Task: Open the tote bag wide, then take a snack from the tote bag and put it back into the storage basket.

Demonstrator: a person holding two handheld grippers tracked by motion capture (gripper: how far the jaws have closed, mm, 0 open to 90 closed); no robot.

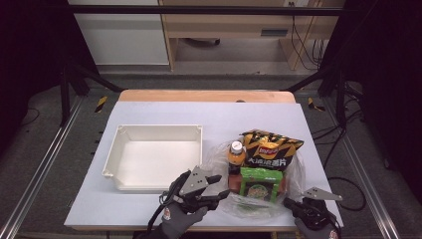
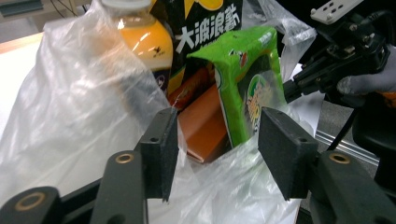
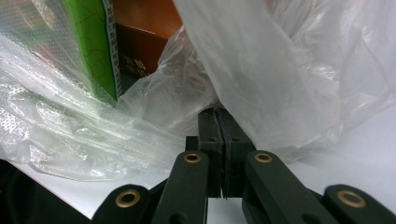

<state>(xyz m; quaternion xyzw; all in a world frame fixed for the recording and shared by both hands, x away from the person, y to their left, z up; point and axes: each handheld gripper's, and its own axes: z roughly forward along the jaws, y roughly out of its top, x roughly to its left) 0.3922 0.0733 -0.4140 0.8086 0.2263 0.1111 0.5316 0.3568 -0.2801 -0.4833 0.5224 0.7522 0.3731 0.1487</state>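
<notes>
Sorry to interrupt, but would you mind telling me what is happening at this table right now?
A person is working on a clear plastic bag of snacks with two handheld grippers. The right gripper is shut on the bag's edge, pinching the film. The left gripper is open at the bag's mouth, with film between its fingers. Inside the bag are an orange drink bottle, a black-and-yellow chip bag, a green packet and a brown box. A white tray sits empty to the left.

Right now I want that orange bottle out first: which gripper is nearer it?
Left. The left gripper sits just below-left of the bottle; the right gripper is farther, at the bag's lower right edge.
</notes>
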